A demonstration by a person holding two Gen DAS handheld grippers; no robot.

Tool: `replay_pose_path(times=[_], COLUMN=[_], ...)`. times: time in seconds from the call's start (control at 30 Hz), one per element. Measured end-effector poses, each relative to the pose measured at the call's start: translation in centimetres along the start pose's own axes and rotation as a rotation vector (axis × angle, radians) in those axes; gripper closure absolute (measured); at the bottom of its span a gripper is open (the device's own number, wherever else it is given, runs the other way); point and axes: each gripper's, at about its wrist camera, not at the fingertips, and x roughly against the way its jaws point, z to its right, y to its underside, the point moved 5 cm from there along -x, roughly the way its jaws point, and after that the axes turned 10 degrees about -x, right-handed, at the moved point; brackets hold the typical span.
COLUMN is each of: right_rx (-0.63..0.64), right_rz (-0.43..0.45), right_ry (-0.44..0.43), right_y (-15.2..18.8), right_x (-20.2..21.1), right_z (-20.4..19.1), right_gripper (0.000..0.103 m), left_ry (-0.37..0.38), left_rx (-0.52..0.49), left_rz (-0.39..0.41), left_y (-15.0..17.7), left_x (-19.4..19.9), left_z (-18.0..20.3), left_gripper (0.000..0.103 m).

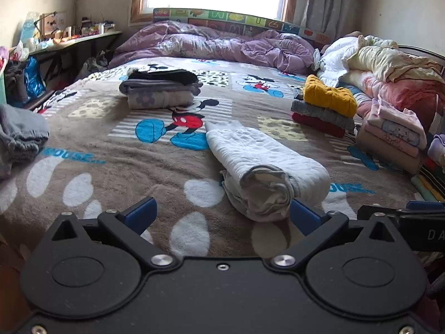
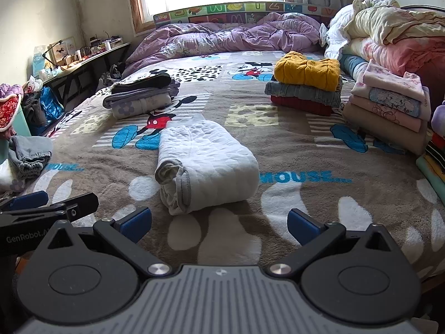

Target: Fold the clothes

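The folded white garment (image 1: 267, 167) (image 2: 205, 161) lay on the bed's brown cartoon blanket (image 1: 111, 178) (image 2: 319, 150). My left gripper (image 1: 222, 214) gaped wide and empty just before its rolled near end; my right gripper (image 2: 219, 222) was equally wide, empty, near that same end.

White quilted garment (image 1: 261, 156) (image 2: 205, 153) folded, rolled; lying on blanket, mid-bed
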Motion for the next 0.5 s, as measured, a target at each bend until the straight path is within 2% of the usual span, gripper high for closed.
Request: replay_pose_path(times=[0.5], right_rx=[0.002], right_rz=[-0.018], right_ry=[-0.009], right_y=[0.73], right_x=[-0.99], right_z=[-0.16], right_gripper=[0.000], left_ry=[-0.015], left_rx=[-0.008], left_rz=[-0.029], left_y=[0.63], left_x=[-0.90], left_z=[0.47], left_gripper=[0.000])
